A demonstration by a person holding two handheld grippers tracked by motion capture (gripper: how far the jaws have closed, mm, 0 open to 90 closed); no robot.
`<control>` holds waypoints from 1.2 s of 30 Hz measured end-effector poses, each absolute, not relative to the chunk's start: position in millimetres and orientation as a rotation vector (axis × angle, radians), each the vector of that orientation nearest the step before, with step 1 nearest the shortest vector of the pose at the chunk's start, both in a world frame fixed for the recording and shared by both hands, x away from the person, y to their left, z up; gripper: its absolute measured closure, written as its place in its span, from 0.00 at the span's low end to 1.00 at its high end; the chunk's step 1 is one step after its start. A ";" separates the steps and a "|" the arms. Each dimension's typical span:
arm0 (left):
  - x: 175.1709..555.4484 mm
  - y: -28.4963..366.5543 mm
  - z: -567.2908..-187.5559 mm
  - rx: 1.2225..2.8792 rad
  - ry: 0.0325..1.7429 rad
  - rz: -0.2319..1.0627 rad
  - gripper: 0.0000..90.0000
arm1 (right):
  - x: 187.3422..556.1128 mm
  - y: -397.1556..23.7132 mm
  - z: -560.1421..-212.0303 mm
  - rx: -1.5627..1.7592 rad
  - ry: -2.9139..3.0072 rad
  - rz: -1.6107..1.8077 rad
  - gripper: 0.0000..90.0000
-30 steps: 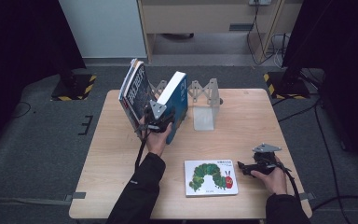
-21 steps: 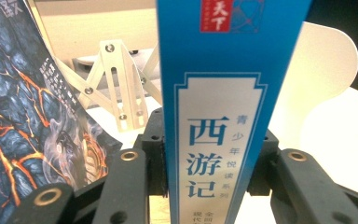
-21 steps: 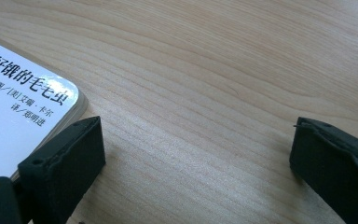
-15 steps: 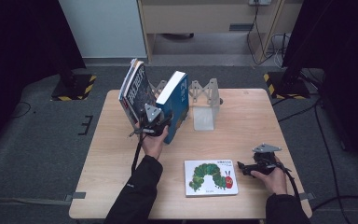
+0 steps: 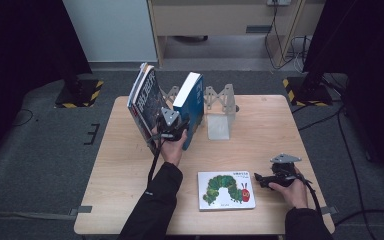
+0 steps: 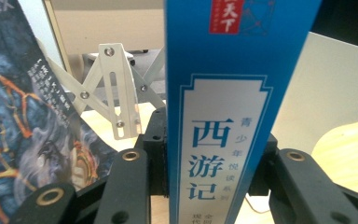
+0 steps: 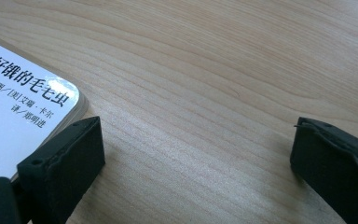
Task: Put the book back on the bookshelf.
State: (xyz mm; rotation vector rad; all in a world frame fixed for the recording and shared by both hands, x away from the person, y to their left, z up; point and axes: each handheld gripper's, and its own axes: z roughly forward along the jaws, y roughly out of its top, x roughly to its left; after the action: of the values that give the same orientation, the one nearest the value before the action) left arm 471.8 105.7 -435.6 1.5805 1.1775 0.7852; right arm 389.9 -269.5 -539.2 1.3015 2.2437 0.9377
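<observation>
Left gripper (image 5: 172,131) clamped on blue book's spine (image 6: 223,140), dark book (image 6: 23,135) leaning just left. Right gripper (image 7: 196,163) spread wide, caterpillar picture book (image 7: 23,107) beside left jaw.

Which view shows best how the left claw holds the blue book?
The left gripper view: the blue book has its spine between the left claw's jaws. The high view shows the book leaning at the metal rack, the grip hidden by the hand.

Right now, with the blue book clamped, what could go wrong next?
The left gripper holds the blue book upright by its spine; releasing it may tip it toward the leaning dark-covered book. The expanding metal bookend stands close behind and could get knocked.
</observation>
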 end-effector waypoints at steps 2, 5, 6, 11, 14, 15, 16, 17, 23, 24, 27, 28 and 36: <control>474.8 102.9 -435.4 1.582 1.178 0.780 0.67 | 390.0 -269.6 -539.2 1.298 2.246 0.937 0.03; 478.5 98.5 -435.5 1.582 1.176 0.776 0.67 | 390.1 -269.3 -538.9 1.303 2.250 0.938 0.03; 479.6 96.9 -435.5 1.581 1.174 0.775 0.67 | 390.1 -269.2 -539.0 1.303 2.250 0.938 0.03; 480.7 93.7 -436.4 1.593 1.150 0.778 0.67 | 390.1 -269.2 -539.0 1.303 2.250 0.938 0.03; 477.8 95.9 -438.0 1.603 1.125 0.767 0.65 | 390.0 -269.2 -539.0 1.302 2.249 0.938 0.03; 475.7 97.0 -438.4 1.608 1.123 0.761 0.65 | 390.0 -269.1 -539.1 1.302 2.248 0.939 0.03; 473.1 98.7 -439.2 1.616 1.122 0.750 0.63 | 390.0 -269.1 -539.2 1.301 2.246 0.938 0.03; 470.5 100.0 -440.8 1.616 1.120 0.747 0.62 | 390.0 -269.1 -539.2 1.302 2.246 0.938 0.03; 466.2 102.5 -445.1 1.623 1.140 0.716 0.65 | 389.9 -268.9 -539.1 1.303 2.246 0.938 0.03; 466.4 101.9 -443.8 1.633 1.144 0.719 0.65 | 390.0 -268.9 -539.1 1.303 2.246 0.938 0.03; 466.6 99.8 -442.4 1.634 1.157 0.715 0.66 | 390.0 -268.9 -539.1 1.303 2.246 0.938 0.03; 466.6 98.9 -442.3 1.630 1.163 0.713 0.66 | 390.0 -269.0 -539.0 1.304 2.248 0.938 0.03; 466.1 86.1 -442.1 1.619 1.175 0.702 0.65 | 390.2 -268.9 -538.9 1.303 2.252 0.937 0.03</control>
State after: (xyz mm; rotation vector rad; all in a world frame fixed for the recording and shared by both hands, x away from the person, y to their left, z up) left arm 466.1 86.1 -442.1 1.6186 1.1748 0.7022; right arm 390.2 -268.9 -538.9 1.3027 2.2518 0.9372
